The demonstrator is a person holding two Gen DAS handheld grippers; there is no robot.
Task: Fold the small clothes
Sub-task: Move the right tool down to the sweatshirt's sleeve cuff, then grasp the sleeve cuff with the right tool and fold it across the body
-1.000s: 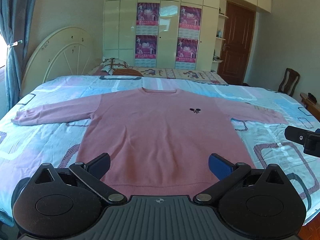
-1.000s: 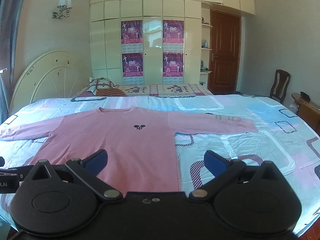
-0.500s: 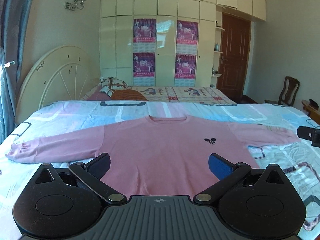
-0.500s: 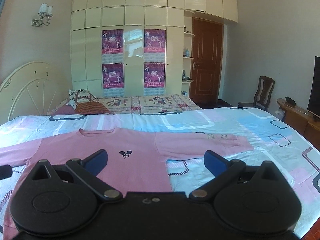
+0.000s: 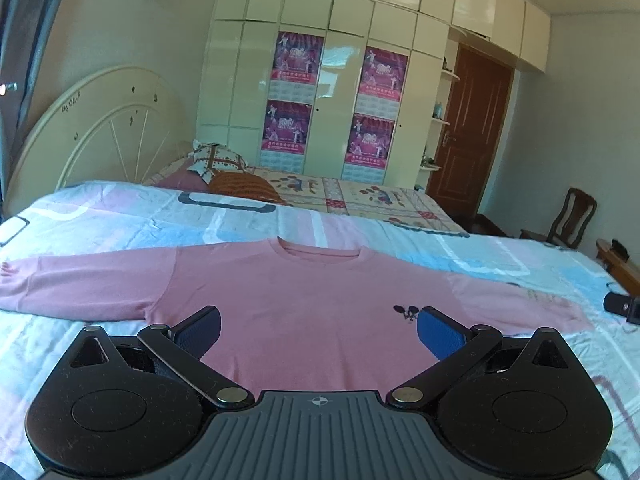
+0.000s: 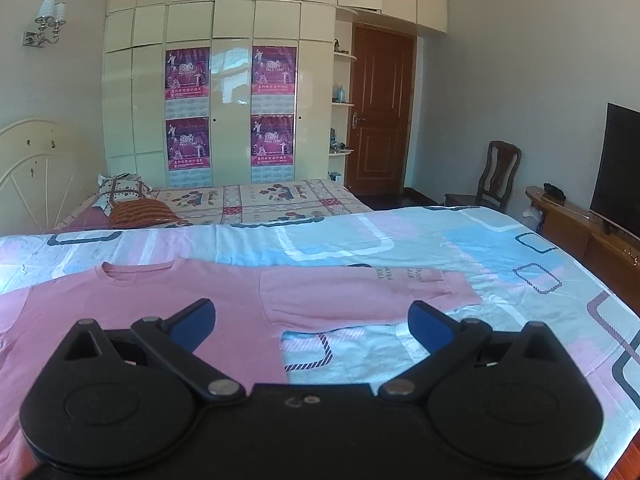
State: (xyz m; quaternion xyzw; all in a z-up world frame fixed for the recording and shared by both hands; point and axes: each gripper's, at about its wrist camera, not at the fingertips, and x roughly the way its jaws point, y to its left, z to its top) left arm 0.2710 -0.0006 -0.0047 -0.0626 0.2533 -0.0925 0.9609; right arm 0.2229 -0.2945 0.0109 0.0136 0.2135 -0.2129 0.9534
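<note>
The left claw (image 5: 318, 326) stands wide open with nothing in it, its blue pads (image 5: 440, 334) spread above the chest of the pink sweater (image 5: 288, 304). The right claw (image 6: 310, 320) is just as wide open and empty, with one finger over the sweater's body and the other over its right sleeve (image 6: 360, 292) and the bare bedsheet (image 6: 400, 240).

The sweater lies flat and face up on the bed, neckline away from both claws. The small dark logo (image 5: 406, 312) sits just inside the left claw's right pad. Left of that claw the other sleeve (image 5: 80, 280) runs out straight towards the bed's edge. Past the right claw's far finger the right sleeve ends at its cuff, with a broad stretch of open sheet beyond it before the bed's right edge. Ahead of the neckline more clear sheet reaches a second bed cover (image 6: 264, 200) and the pillows (image 5: 224, 168). At the right margin of the left wrist view a dark part of the other tool (image 5: 622, 306) shows beside the cuff.

Against a second ago, both cameras sit lower and further in. The hem near the claws has dropped out of sight, the sweater fills less of each view, and more of the wardrobe (image 6: 232, 80) and wall shows. Both claws keep the same wide spread.
</note>
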